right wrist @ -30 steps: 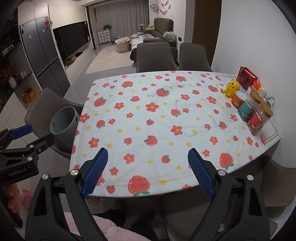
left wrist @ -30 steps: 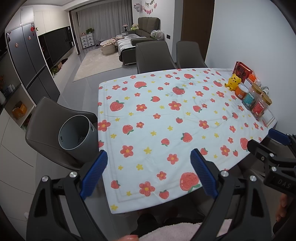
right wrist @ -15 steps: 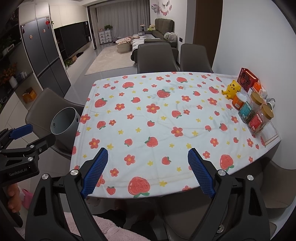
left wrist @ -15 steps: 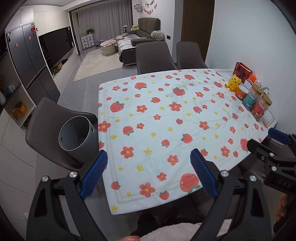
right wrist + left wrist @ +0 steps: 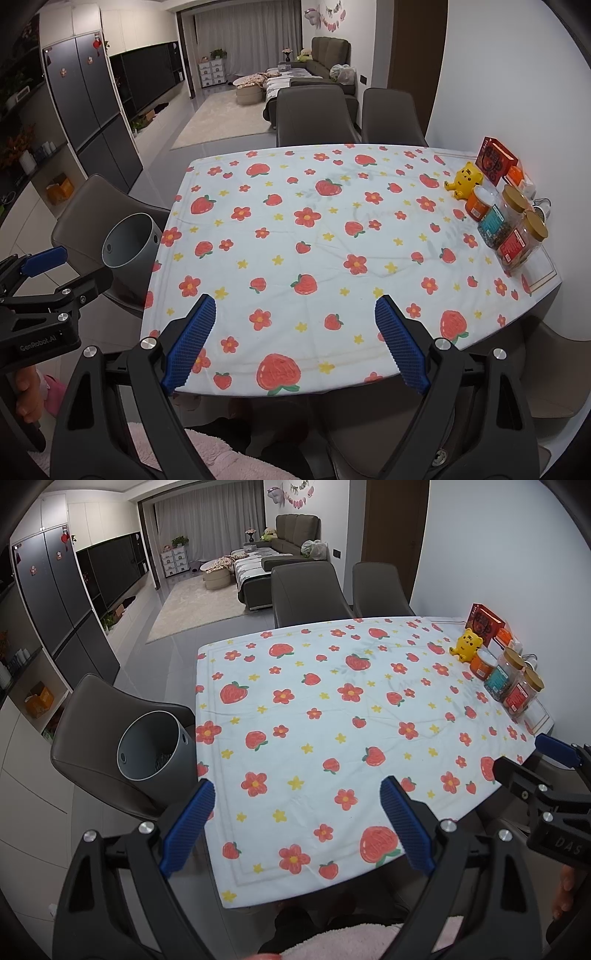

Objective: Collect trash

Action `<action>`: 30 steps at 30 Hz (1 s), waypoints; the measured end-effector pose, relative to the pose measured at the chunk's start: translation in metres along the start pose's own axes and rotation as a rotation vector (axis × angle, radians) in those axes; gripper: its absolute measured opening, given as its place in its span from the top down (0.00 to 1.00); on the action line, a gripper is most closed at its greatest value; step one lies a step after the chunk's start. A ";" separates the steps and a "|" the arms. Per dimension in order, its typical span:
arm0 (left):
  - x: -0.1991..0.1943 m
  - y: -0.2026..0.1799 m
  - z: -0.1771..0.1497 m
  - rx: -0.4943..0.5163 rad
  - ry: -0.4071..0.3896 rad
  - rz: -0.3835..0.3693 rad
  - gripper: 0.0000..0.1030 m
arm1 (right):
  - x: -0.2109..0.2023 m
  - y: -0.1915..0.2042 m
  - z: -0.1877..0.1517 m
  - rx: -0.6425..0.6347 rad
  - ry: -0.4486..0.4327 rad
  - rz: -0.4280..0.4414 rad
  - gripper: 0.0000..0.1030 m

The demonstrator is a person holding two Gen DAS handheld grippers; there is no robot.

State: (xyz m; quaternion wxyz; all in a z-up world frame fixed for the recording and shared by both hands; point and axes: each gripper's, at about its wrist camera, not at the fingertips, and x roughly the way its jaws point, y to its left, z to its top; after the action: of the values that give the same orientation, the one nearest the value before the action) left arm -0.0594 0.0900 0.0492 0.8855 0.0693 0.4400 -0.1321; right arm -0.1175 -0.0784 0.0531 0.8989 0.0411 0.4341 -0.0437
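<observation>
A grey cylindrical bin (image 5: pixel 155 753) stands on the dark chair (image 5: pixel 99 720) at the table's left side; it also shows in the right wrist view (image 5: pixel 131 245). My left gripper (image 5: pixel 295 819) is open and empty, held above the table's near edge. My right gripper (image 5: pixel 295 336) is open and empty too, beside it to the right. The table has a white cloth (image 5: pixel 332 716) with strawberries and flowers. I see no loose trash on the cloth.
At the far right edge stand a yellow toy (image 5: pixel 467 644), a red box (image 5: pixel 485 624) and several jars (image 5: pixel 517 694). Two chairs (image 5: pixel 306 590) stand behind the table. A wall runs along the right side.
Both grippers have pulled back and up very slightly, so the table sits a little lower in view. Both stay open and empty.
</observation>
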 end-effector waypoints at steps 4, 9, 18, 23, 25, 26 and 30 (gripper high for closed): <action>0.000 0.000 0.000 0.002 -0.001 0.001 0.12 | 0.000 0.000 0.000 0.000 0.000 0.000 0.17; 0.000 0.001 0.000 0.002 0.001 0.000 0.12 | 0.000 0.000 0.000 -0.001 -0.002 0.000 0.17; 0.000 0.000 0.000 0.003 0.001 0.001 0.12 | 0.001 0.000 -0.001 0.000 -0.001 0.001 0.17; 0.000 -0.001 0.000 0.001 0.000 -0.001 0.12 | 0.001 0.000 -0.001 0.000 -0.002 0.000 0.17; 0.000 -0.001 0.000 0.006 -0.002 0.006 0.12 | 0.001 0.000 -0.001 -0.001 -0.002 0.000 0.17; 0.000 -0.002 0.000 0.011 -0.006 0.011 0.12 | 0.000 0.000 -0.002 -0.001 -0.004 0.001 0.17; 0.000 -0.003 0.000 0.023 -0.009 0.014 0.12 | 0.001 0.000 -0.001 0.000 -0.004 0.001 0.17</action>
State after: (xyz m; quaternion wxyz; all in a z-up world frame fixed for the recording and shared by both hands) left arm -0.0599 0.0867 0.0492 0.8875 0.0818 0.4340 -0.1313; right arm -0.1177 -0.0782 0.0520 0.8998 0.0412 0.4323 -0.0433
